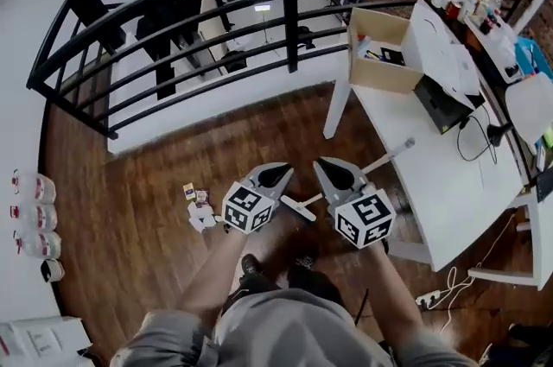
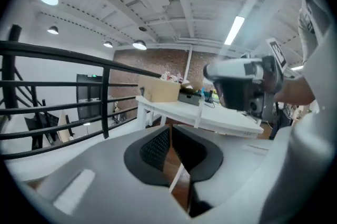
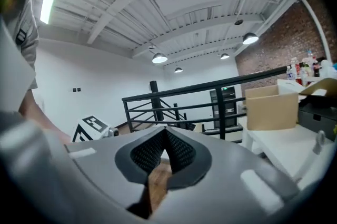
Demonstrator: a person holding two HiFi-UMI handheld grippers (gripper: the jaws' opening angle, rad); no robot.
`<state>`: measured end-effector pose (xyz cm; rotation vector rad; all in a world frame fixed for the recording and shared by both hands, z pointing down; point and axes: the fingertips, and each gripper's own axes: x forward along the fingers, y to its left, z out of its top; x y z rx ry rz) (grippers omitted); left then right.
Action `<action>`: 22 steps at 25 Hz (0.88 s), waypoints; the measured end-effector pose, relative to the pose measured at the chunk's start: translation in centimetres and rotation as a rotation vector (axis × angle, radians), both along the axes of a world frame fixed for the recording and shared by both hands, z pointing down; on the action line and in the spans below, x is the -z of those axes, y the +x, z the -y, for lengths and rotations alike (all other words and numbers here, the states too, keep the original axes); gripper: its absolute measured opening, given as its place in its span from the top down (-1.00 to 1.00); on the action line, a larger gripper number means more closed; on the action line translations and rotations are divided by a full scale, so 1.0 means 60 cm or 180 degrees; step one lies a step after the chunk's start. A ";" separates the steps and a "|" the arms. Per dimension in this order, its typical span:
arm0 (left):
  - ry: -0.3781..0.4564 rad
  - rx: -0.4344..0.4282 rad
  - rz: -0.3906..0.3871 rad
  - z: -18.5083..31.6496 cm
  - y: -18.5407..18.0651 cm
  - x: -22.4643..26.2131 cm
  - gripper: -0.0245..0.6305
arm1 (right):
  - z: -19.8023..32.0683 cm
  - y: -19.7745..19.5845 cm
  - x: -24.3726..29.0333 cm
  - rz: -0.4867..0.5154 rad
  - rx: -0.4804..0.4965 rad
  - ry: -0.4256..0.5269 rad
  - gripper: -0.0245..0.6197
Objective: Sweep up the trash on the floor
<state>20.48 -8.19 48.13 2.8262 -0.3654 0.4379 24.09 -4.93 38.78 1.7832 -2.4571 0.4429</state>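
On the wooden floor (image 1: 138, 184), head view, small trash (image 1: 195, 194) lies just beside the left gripper (image 1: 283, 173), print too small to read. Left gripper view: jaws closed, empty. Right gripper view: right gripper (image 3: 166, 132) likewise closed on nothing.

Loft office (black railing (image 1: 290, 3), brick wall (image 2: 152, 62), desk (image 1: 449, 184))

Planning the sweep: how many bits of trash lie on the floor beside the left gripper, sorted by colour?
Yellow packet: 1
Dark red packet: 1
White scrap: 1
Total: 3
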 end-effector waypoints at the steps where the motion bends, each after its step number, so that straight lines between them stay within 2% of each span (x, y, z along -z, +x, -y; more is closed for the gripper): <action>1: 0.0025 0.0097 -0.0092 0.011 -0.034 0.029 0.88 | 0.015 -0.034 0.008 -0.0021 0.0090 0.0026 0.92; 3: 0.0085 0.0266 -0.0214 0.026 -0.106 0.078 0.91 | 0.042 -0.107 0.025 -0.0048 0.0269 0.0070 0.92; 6: 0.0140 0.0566 -0.0245 0.041 -0.235 0.124 0.91 | 0.073 -0.226 0.048 -0.0078 0.0532 0.0118 0.92; 10: 0.0034 0.1046 -0.0412 0.046 -0.407 0.159 0.91 | 0.087 -0.380 0.072 -0.0131 0.0866 0.0181 0.92; 12: 0.0037 0.1192 -0.0477 0.050 -0.473 0.172 0.91 | 0.092 -0.451 0.083 -0.0178 0.1011 0.0226 0.92; 17: 0.0174 0.1299 -0.0414 0.035 -0.587 0.206 0.91 | 0.094 -0.591 0.107 -0.0285 0.1330 0.0288 0.92; 22: 0.0322 0.1498 -0.0301 0.022 -0.651 0.233 0.91 | 0.085 -0.667 0.112 -0.0275 0.1678 0.0259 0.92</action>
